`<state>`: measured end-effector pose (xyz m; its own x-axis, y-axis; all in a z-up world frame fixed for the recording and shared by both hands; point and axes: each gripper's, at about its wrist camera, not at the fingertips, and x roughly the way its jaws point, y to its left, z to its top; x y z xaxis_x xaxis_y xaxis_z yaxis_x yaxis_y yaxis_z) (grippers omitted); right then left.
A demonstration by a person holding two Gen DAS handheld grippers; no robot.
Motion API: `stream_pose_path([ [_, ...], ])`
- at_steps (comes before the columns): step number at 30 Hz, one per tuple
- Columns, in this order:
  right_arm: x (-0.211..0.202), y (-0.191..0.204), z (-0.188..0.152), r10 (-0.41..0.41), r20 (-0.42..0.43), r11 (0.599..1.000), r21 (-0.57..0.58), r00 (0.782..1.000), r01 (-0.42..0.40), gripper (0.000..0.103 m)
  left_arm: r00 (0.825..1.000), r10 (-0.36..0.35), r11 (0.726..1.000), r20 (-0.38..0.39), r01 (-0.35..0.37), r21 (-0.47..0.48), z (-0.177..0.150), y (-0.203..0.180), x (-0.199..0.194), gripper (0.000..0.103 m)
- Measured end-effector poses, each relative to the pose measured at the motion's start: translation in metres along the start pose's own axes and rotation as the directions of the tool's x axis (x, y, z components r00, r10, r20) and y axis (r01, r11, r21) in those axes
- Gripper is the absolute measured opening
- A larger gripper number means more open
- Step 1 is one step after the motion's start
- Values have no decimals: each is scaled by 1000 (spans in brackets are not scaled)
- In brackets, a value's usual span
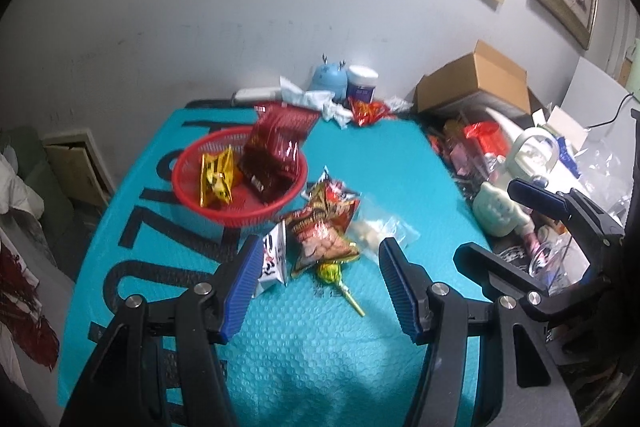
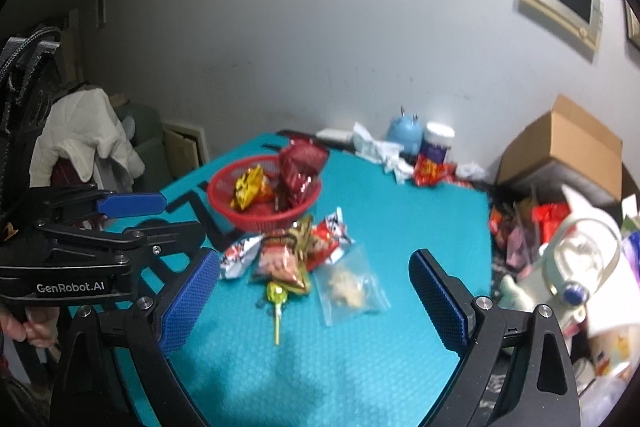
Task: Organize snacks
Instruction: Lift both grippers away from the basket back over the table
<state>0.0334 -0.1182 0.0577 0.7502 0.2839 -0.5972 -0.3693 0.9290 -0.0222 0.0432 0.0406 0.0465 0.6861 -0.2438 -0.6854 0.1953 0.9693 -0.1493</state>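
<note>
A red basket (image 1: 240, 217) (image 2: 260, 223) stands on the teal mat, holding a gold-yellow packet (image 1: 216, 181) (image 2: 248, 187) and a dark red bag (image 1: 272, 155) (image 2: 298, 167). In front of it lie a red-orange snack packet (image 1: 320, 227) (image 2: 286, 261), a white packet (image 1: 274, 261) (image 2: 238, 259), a clear bag of pale pieces (image 1: 376, 231) (image 2: 348, 285) and a yellow-green lollipop (image 1: 332, 273) (image 2: 276, 297). My left gripper (image 1: 320, 243) (image 2: 176, 217) hovers open over this pile, nothing between its fingers. My right gripper (image 2: 316, 259) (image 1: 504, 223) is open beside it, above the lollipop and clear bag.
The teal bubble mat (image 1: 320, 355) (image 2: 320, 367) covers the table. A blue toy (image 1: 330, 77), a jar (image 1: 362, 83), crumpled wrappers and a red packet (image 1: 366, 113) sit at the back. A cardboard box (image 1: 480, 79) and cluttered items (image 2: 560, 259) crowd the right side.
</note>
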Motion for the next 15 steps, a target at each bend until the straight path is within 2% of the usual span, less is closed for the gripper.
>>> stream_pose_path([
  [7, 28, -9, -16, 19, -72, 1000, 25, 997, -17, 97, 997, -16, 1000, -76, 14, -24, -11, 5, 35, 59],
  [15, 65, -23, -25, 20, -145, 998, 58, 989, -12, 97, 990, -4, 998, -143, -5, -59, -13, 18, 72, 59],
])
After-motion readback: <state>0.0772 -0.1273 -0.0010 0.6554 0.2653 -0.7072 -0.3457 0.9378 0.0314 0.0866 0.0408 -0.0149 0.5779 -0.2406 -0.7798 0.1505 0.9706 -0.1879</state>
